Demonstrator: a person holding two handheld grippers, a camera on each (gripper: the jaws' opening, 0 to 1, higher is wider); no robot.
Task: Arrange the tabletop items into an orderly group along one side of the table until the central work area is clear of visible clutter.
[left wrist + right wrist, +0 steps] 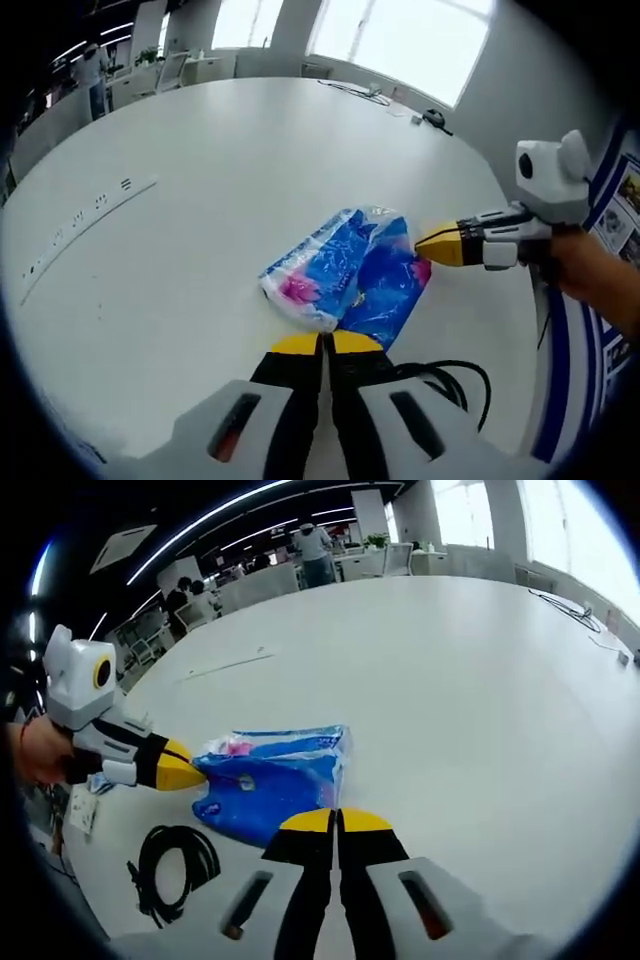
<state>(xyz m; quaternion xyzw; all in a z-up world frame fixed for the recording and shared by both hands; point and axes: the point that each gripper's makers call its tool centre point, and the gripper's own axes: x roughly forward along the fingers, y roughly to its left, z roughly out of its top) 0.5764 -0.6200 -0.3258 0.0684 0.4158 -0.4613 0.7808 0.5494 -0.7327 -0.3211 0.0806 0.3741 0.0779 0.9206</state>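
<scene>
My left gripper (322, 343) has its yellow-tipped jaws pressed together, and their tips meet right at the near edge of the blue plastic bag (345, 268); I judge it is pinching the bag's film, though the contact itself is too small to be sure. My right gripper (336, 821) is likewise clenched, its tips at the opposite edge of the same bag, and in the left gripper view its yellow tip touches the bag's far corner. So both tools appear to have hold of one item from two sides.

The bag, blue with pink and white print, lies crumpled on the white table (220, 180), close to the table's near rim rather than in its middle. Just beside it, nearer the edge, lies a coiled black cable (168, 870), loose and apart from the bag.

Outward from there, the wide middle of the table looks bare. A few small dark things (432, 118) sit at the far edge by the windows; I cannot tell what they are.

As for progress, I judge the centre mostly cleared. What is left is to settle the bag next to the cable so they form a tidy group along this side.
</scene>
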